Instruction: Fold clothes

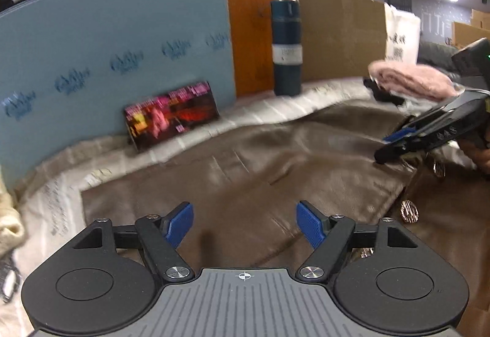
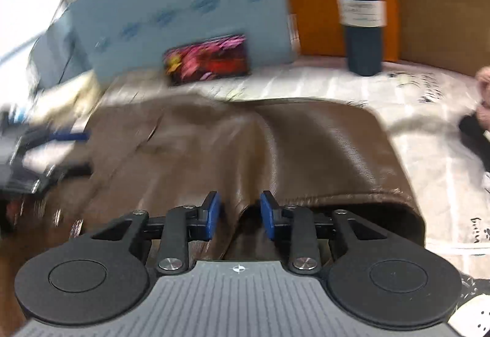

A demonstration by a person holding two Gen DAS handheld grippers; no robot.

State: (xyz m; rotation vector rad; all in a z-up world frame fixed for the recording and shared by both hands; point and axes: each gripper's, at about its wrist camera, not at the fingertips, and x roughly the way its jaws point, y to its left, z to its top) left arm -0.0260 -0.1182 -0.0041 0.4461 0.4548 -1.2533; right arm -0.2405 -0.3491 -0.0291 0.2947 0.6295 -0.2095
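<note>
Brown garment (image 2: pixel 214 153) straight ahead at twelve o'clock, raised ridge between right gripper (image 2: pixel 240 214) pads, not yet pinched. Left gripper (image 1: pixel 245 222) wide open, empty.

Left wrist cam sits behind left tongs (image 1: pixel 245 225), angled down, close over coat (image 1: pixel 275 159). Right cam likewise behind right tongs (image 2: pixel 240 216), nearer the coat. Both share phone (image 1: pixel 171 113), bottle (image 1: pixel 286 46), blue board (image 1: pixel 107 46) ahead.
</note>
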